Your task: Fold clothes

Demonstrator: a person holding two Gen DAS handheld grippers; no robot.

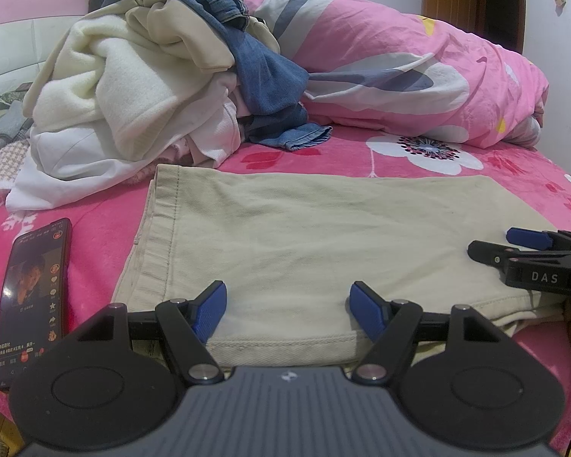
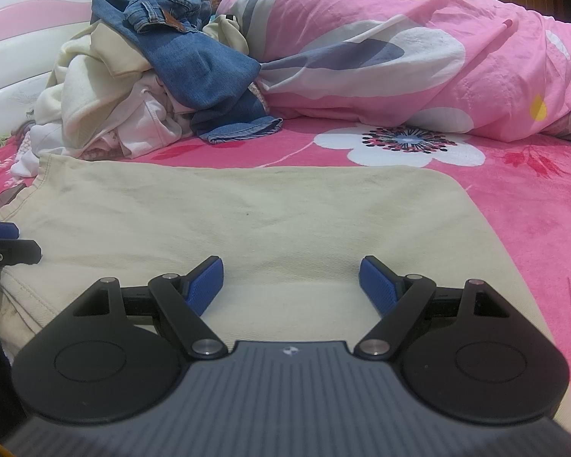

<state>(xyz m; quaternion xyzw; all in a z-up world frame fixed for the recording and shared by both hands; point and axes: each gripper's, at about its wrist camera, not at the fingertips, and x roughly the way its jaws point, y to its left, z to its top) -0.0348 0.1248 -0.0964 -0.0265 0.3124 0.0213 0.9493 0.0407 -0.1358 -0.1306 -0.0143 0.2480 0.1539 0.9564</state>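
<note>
Both the left gripper (image 1: 287, 310) and right gripper (image 2: 291, 285) are hovering spread wide over beige trousers (image 1: 304, 243) lying at the bed's (image 1: 95, 228) near edge.

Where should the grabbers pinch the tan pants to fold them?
Probably the near hem edge of the tan pants. They lie flat, so only edges give a lip. The open left tool and open right tool already face it from the near side.

Each handheld gripper, left (image 1: 287, 314) and right (image 2: 291, 289), has matte black linkage arms with silver pivot screws and ribbed blue finger pads (image 2: 205, 285). A ribbed grey housing sits between two black round-ended plates. White letters "DAS" mark the right gripper's side (image 1: 544, 277).
</note>
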